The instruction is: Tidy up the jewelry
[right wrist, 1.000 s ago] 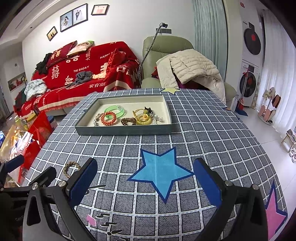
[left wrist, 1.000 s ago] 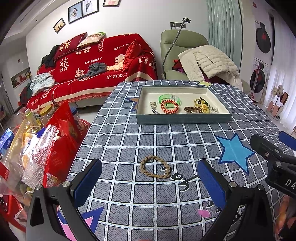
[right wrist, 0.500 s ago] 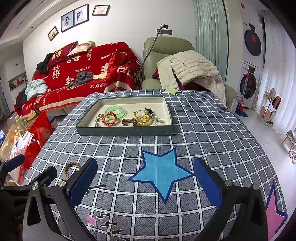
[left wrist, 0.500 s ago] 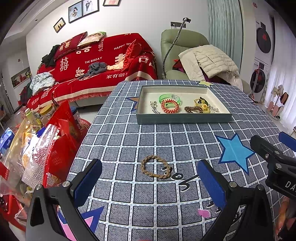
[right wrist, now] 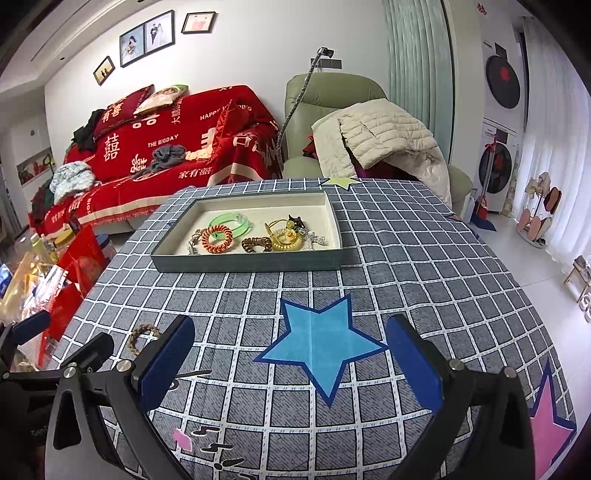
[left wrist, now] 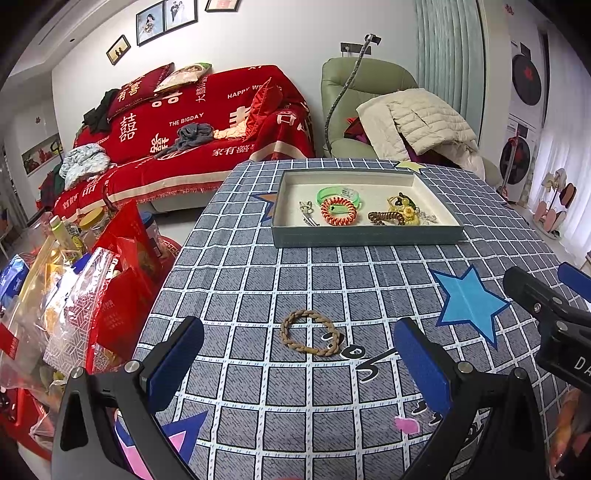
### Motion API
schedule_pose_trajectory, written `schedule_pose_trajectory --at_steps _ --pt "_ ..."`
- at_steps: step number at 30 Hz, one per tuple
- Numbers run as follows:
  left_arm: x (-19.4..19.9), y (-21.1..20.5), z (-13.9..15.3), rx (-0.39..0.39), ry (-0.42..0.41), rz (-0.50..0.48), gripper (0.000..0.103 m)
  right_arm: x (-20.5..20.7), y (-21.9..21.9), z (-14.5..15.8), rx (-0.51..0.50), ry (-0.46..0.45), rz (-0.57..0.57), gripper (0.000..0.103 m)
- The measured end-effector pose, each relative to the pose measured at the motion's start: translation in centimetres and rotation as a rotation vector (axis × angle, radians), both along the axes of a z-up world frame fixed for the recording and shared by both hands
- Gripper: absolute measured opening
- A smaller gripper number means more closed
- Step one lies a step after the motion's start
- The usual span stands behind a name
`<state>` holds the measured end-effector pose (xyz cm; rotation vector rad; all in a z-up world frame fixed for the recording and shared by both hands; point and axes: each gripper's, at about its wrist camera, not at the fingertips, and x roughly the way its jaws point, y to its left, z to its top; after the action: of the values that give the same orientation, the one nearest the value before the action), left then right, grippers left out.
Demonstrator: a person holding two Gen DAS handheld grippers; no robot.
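The left claw is spread wide and holds nothing. A brown braided bracelet lies on the checked tablecloth, just in front of it. The right claw is spread wide too, over a blue star. Farther back sits a tray with more bracelets and hair ties.

Home living room: sofa under a red printed throw, framed photos on the white wall, green recliner with a puffer jacket dumped on it, stacked washer and dryer by the curtains, checked cloth on the tabletop.
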<state>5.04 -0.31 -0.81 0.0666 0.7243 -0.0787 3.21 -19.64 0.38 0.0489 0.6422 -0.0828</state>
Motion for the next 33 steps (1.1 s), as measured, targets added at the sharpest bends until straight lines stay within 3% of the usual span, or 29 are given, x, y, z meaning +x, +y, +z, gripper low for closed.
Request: schedule_pose_trajectory --at_steps 33 --pt "0.7 -0.24 -0.58 0.0 0.018 0.005 0.103 0.44 -0.25 -0.11 0.019 0.003 0.007 0.103"
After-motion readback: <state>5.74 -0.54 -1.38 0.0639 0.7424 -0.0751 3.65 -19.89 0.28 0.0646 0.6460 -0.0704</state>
